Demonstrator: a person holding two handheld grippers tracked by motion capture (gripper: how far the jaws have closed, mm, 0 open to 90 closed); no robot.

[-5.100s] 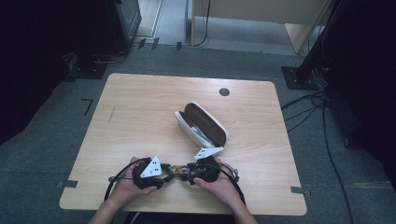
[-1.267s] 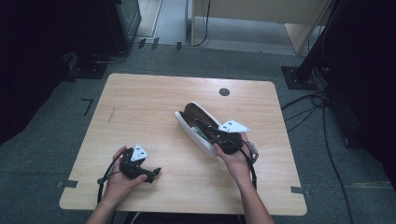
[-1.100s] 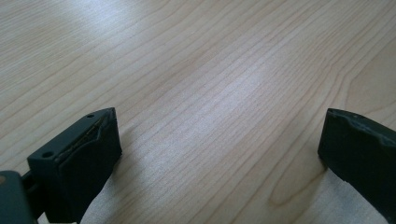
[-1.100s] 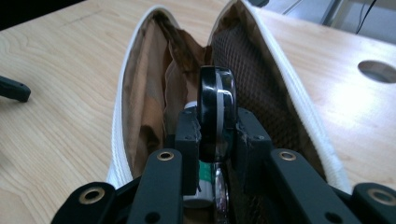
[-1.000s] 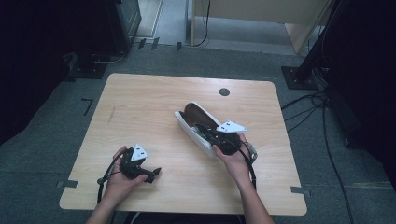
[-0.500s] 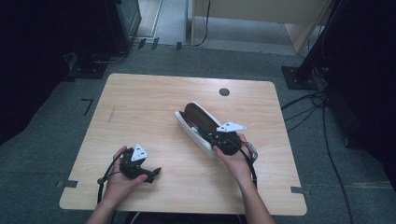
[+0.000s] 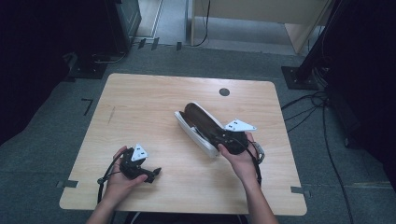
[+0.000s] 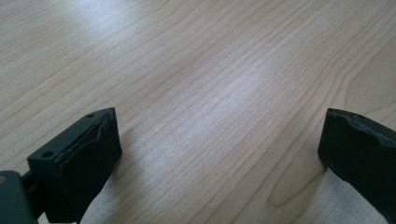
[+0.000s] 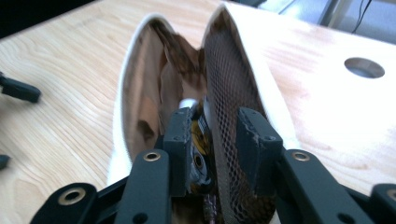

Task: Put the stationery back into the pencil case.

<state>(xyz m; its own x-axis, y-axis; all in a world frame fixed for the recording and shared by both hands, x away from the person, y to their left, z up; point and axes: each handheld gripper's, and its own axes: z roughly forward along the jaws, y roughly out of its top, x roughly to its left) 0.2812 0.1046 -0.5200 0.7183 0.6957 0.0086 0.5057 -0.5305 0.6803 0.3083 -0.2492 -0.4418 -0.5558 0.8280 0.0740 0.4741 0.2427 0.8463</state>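
1. White clamshell case with brown lining and mesh pocket (image 7: 198,125): lying open, right of centre on pale wooden tabletop (image 7: 140,107).
2. Contents: small dark-and-yellow item (image 9: 200,140), identity unclear.
3. Right gripper (image 9: 212,135): fingers partly closed, straddling the mesh pocket inside case.
4. Left gripper (image 7: 152,173): fingers spread wide, resting on bare tabletop, near front-left.
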